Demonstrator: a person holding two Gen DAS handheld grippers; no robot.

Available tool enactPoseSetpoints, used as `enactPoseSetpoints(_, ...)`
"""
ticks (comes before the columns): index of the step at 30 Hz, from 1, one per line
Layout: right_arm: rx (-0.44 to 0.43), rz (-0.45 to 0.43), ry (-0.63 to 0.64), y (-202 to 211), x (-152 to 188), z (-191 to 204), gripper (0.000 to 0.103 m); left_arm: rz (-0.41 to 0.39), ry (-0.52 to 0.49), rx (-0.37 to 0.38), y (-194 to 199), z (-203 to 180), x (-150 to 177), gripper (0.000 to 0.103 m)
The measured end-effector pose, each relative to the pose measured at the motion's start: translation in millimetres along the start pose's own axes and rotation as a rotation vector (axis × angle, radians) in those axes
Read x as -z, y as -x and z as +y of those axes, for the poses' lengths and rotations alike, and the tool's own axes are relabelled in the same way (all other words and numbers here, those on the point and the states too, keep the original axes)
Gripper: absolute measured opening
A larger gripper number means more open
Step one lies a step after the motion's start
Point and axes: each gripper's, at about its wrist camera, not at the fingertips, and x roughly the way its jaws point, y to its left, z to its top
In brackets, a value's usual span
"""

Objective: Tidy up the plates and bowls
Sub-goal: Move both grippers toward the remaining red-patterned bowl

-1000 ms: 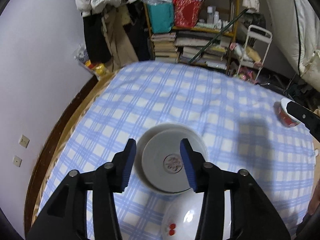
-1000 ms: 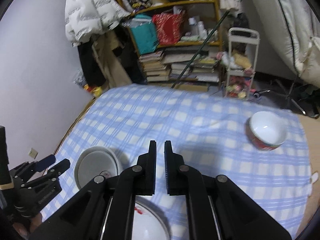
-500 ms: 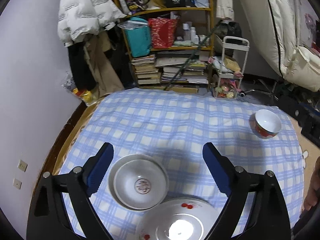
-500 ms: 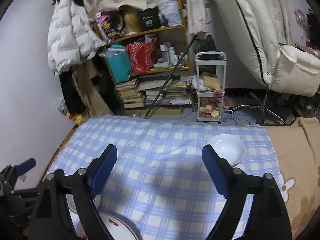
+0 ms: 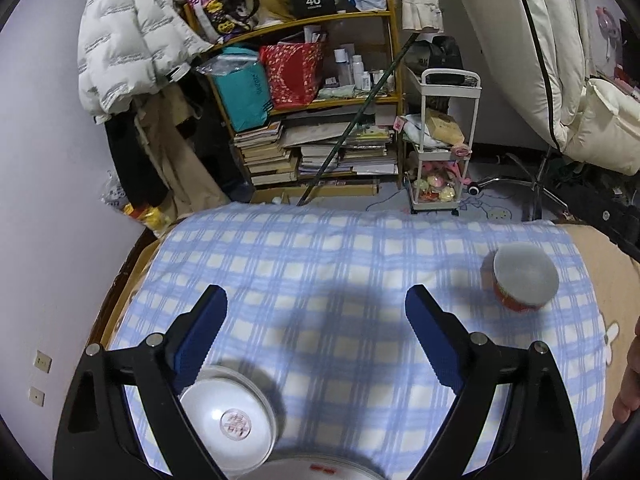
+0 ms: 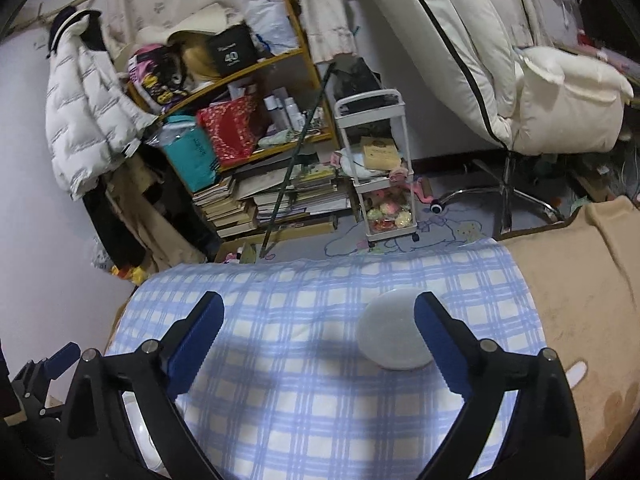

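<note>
red bowl (image 6: 394,334) just inside right tongs' (image 6: 318,330) right finger, ungripped; both tongs just spread, empty

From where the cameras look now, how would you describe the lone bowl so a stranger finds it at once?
Start at the blue checked cloth covering the bed. Go to its far right side, near the tan blanket. The small bowl stands there alone, red outside and white inside, unlike the white bowl beside the plate.

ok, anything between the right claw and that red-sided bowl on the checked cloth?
Nothing visible. The right claw is open, and only bare blue checked cloth lies before the red-sided white bowl, which sits just inside its right finger.
</note>
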Motion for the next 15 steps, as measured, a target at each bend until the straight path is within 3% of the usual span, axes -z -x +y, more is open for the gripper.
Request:
enactPoseSetpoints(4,0.025,0.002,-0.020,-16.8,-12.8,-18.1,0.100,0.007,-0.006,0.031,-18.0,-18.4,-18.9,0.090)
enactPoseSetpoints(10,-0.005,0.059,-0.094,-52.6,-21.9,-47.3,0.100,0.000,-0.066,0.021,-44.9,-54.0,-37.0,0.090)
enactPoseSetpoints(15,0.038,0.114,-0.117,-81.9,-17.0,-63.9,0.100,0.042,-0.083,0.089,-75.5,-85.3,-40.8,0.090)
